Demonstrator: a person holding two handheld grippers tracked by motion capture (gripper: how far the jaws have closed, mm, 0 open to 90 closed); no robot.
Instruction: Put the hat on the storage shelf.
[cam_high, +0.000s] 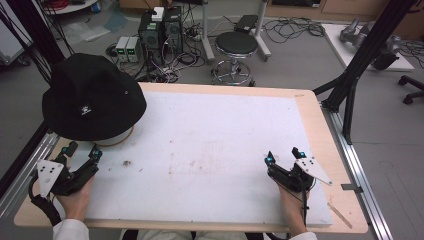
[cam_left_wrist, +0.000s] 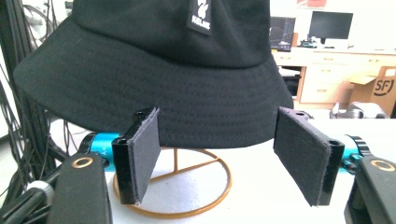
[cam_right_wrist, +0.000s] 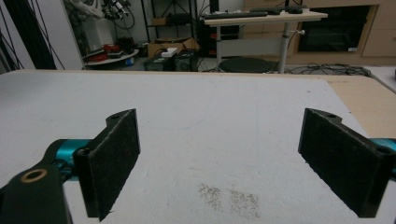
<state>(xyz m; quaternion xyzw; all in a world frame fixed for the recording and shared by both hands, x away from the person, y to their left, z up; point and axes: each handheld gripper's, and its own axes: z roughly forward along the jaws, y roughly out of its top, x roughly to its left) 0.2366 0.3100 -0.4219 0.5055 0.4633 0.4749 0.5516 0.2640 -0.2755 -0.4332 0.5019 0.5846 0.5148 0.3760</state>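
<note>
On the white surface (cam_high: 210, 150) the black hat (cam_high: 92, 97) perches on its wire stand (cam_left_wrist: 187, 186) just ahead of the open left hand-held gripper (cam_high: 82, 151), nearer than the open right hand-held gripper (cam_high: 282, 156).

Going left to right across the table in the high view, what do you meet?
Left gripper → black bucket hat on its gold wire stand → small dark smudge on the white mat → right gripper.

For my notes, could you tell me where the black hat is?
The black hat sits on a gold wire stand at the table's far-left corner, just ahead of the left gripper.
</note>
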